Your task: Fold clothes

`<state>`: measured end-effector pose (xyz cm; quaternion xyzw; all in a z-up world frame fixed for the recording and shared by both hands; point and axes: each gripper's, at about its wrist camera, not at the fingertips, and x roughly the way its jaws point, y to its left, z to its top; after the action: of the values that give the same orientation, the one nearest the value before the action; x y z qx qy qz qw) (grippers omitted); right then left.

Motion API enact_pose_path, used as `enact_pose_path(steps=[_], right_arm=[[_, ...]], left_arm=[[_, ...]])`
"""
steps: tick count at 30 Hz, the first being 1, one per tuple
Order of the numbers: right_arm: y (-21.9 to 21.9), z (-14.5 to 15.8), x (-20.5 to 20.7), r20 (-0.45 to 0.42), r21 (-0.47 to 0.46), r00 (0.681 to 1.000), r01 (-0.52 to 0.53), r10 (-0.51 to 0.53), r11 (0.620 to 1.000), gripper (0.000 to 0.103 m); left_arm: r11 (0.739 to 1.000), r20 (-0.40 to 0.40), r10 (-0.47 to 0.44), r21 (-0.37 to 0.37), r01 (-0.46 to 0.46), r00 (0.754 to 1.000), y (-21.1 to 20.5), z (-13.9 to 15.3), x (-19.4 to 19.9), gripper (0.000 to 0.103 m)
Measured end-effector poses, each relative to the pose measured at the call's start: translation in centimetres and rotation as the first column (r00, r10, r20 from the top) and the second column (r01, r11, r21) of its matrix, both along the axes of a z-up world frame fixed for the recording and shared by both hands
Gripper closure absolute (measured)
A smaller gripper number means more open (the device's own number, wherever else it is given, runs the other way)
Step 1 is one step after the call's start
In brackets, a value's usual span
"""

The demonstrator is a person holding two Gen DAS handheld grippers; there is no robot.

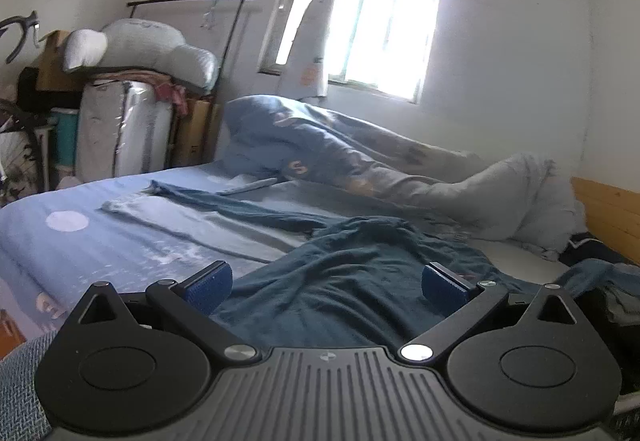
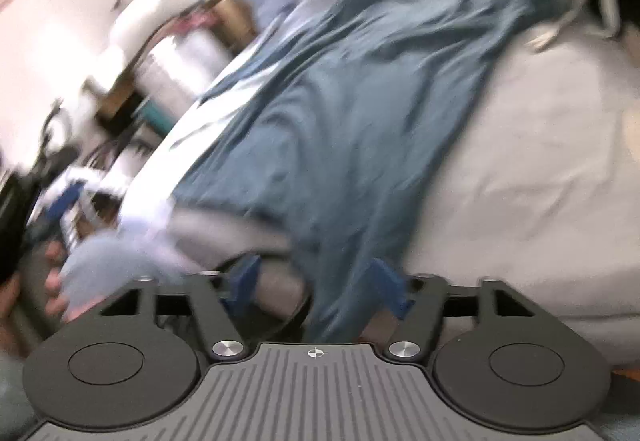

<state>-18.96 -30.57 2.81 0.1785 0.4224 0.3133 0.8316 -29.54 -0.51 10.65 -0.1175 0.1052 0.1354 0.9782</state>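
Looking along the left gripper (image 1: 326, 287), I see its two blue pads spread wide with nothing between them, hovering just above the near part of the dark teal garment (image 1: 352, 281). I'd judge it is held released and low like this so it can drop onto an edge of the cloth when a fold begins.

The garment lies spread on the bed (image 1: 80, 241), rumpled in the middle, with one long sleeve (image 1: 240, 207) stretched away toward the pile of bedding. That sleeve is laid out straight, which I take as preparation for folding it inward.

The right gripper (image 2: 316, 283) sits at the near hem of the same teal garment (image 2: 340, 101), where the cloth hangs over the mattress edge. Its fingers stand apart, and the fabric seems to pass between them (the view is badly smeared, so I cannot tell whether they are pinching it or merely straddling it).

Counting what I can: two grippers, one teal garment under work, one paler cloth (image 1: 168, 215) lying flat beside it, one heaped duvet (image 1: 380, 165) pushed back under the one window (image 1: 380, 17), presumably to clear folding room. At the far right another dark heap (image 1: 600, 273) may be more clothes; I cannot say how many.
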Motion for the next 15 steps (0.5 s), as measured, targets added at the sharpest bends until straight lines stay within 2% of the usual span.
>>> enact_pose_path(steps=[4,7,10,15], right_arm=[[-0.6,1.0,0.7,0.073,0.029,0.989,0.124,-0.126,0.992,0.012],[-1.6,1.7,0.9,0.133,0.071,0.963,0.228,-0.235,0.971,0.004],[-3.3,2.3,1.0,0.184,0.119,0.914,0.344,-0.361,0.931,0.0],[-5.2,3.2,0.2,0.306,0.108,0.793,0.52,-0.527,0.847,0.0]], left_arm=[[0.999,-0.005,0.044,-0.019,-0.044,0.999,1.2,0.0,-0.5,0.0],[0.996,-0.008,0.077,-0.034,-0.077,0.997,2.1,0.0,-0.9,0.0],[0.994,-0.007,0.102,-0.04,-0.102,0.995,2.8,0.1,-1.2,0.0],[0.997,0.012,0.074,0.013,-0.074,0.997,2.1,1.2,-1.4,0.0]])
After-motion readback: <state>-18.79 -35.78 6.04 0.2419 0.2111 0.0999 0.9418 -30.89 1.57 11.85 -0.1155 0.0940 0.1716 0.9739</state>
